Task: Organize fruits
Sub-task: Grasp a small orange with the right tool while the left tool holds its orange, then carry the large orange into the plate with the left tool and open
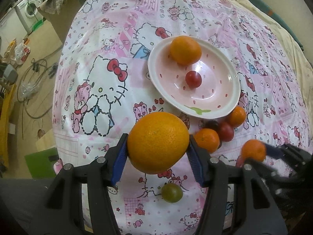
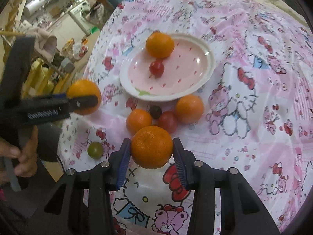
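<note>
While both tongs grip fruit, we hold: left gripper point(image 1: 158, 152) clamps a large round orange point(image 1: 158, 142) | right gripper point(image 2: 151, 153) clamps a smaller mandarin point(image 2: 152, 146) | both above the cloth near the pink speckled ceramic plate point(image 1: 225, 105) | we should lower each gently onto bare plate, clear of the red cherry tomato point(image 1: 193, 79).

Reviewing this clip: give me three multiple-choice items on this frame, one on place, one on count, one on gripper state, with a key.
1. Where is the green fruit?
A. on the plate
B. on the cloth, apart from the plate
C. in a gripper

2. How many fruits lie on the plate?
A. two
B. four
C. none

3. The left gripper is:
A. open and empty
B. shut on an orange
C. resting on the plate

Key: 1 B, it sits alone on the cloth. 2 A, one orange and one red tomato. 3 B, both pads press a large orange.
</note>
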A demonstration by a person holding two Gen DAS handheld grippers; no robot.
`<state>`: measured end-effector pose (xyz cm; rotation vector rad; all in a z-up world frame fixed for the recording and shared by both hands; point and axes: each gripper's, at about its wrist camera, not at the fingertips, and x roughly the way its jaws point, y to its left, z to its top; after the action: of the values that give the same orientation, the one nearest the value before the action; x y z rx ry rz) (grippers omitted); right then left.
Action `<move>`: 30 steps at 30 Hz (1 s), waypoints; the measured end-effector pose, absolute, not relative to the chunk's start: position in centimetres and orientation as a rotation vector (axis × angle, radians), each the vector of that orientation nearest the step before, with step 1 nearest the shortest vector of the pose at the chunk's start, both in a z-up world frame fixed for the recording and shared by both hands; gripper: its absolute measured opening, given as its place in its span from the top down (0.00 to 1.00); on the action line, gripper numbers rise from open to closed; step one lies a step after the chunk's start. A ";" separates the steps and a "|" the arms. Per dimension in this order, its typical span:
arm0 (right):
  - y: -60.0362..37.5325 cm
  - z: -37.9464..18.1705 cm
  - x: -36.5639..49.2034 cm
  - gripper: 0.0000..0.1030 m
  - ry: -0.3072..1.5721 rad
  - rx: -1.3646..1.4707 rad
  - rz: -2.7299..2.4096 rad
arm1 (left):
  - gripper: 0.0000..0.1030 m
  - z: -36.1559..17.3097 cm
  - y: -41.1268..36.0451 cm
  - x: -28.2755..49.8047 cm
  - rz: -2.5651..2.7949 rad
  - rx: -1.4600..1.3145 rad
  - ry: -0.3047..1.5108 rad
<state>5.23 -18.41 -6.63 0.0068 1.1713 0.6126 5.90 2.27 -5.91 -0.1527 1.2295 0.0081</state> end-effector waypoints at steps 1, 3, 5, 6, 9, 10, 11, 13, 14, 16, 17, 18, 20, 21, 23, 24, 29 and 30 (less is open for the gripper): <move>-18.8 -6.2 5.3 0.57 1.158 0.021 0.607 | 0.48 -5.8 2.2 5.9 0.009 -0.149 1.228; -19.7 -5.3 5.5 0.57 1.126 0.060 0.596 | 0.48 -5.5 2.0 5.7 0.004 -0.134 1.216; -20.8 -4.2 5.9 0.57 1.085 0.106 0.582 | 0.48 -5.1 1.8 5.7 -0.003 -0.121 1.205; -21.2 -3.8 6.0 0.57 1.069 0.121 0.576 | 0.48 -4.8 1.7 5.7 -0.007 -0.116 1.200; -22.5 -2.4 6.7 0.57 1.015 0.170 0.558 | 0.48 -4.1 1.4 6.1 -0.016 -0.105 1.188; -22.7 -2.1 6.9 0.57 1.006 0.178 0.556 | 0.48 -3.8 1.3 6.3 -0.018 -0.101 1.183; -23.1 -1.7 7.1 0.57 0.994 0.188 0.554 | 0.48 -3.6 1.3 6.4 -0.019 -0.101 1.181; -23.6 -0.8 7.6 0.57 0.969 0.183 0.542 | 0.48 -3.0 1.3 6.9 -0.022 -0.112 1.175; -23.8 -0.6 7.7 0.57 0.959 0.180 0.539 | 0.48 -2.8 1.4 7.2 -0.023 -0.116 1.173; -24.3 -0.1 8.2 0.57 0.944 0.184 0.535 | 0.48 -2.5 1.3 7.7 -0.023 -0.117 1.169; -24.5 0.1 8.5 0.57 0.938 0.186 0.532 | 0.48 -2.3 1.3 8.0 -0.023 -0.113 1.166; -24.6 0.3 8.8 0.57 0.931 0.186 0.529 | 0.48 -2.1 1.3 8.4 -0.023 -0.108 1.163; -24.8 0.5 9.5 0.57 0.923 0.185 0.526 | 0.48 -1.8 1.3 9.1 -0.022 -0.101 1.161; -24.9 0.7 9.8 0.57 0.919 0.186 0.526 | 0.48 -1.7 1.3 9.4 -0.022 -0.099 1.160; -25.0 1.0 10.6 0.57 0.911 0.185 0.523 | 0.48 -1.4 1.3 10.3 -0.022 -0.093 1.159; -25.0 1.2 11.1 0.57 0.906 0.188 0.520 | 0.48 -1.4 1.2 10.6 -0.024 -0.090 1.159; -25.3 1.4 13.2 0.57 0.898 0.201 0.515 | 0.48 -0.6 0.7 12.5 -0.035 -0.060 1.147; -25.2 1.4 13.6 0.57 0.898 0.202 0.514 | 0.48 -0.5 0.6 12.9 -0.039 -0.060 1.147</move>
<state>13.60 -25.24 1.43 0.2023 0.8982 0.5139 12.94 0.56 -0.54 -0.0600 1.1470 -0.0389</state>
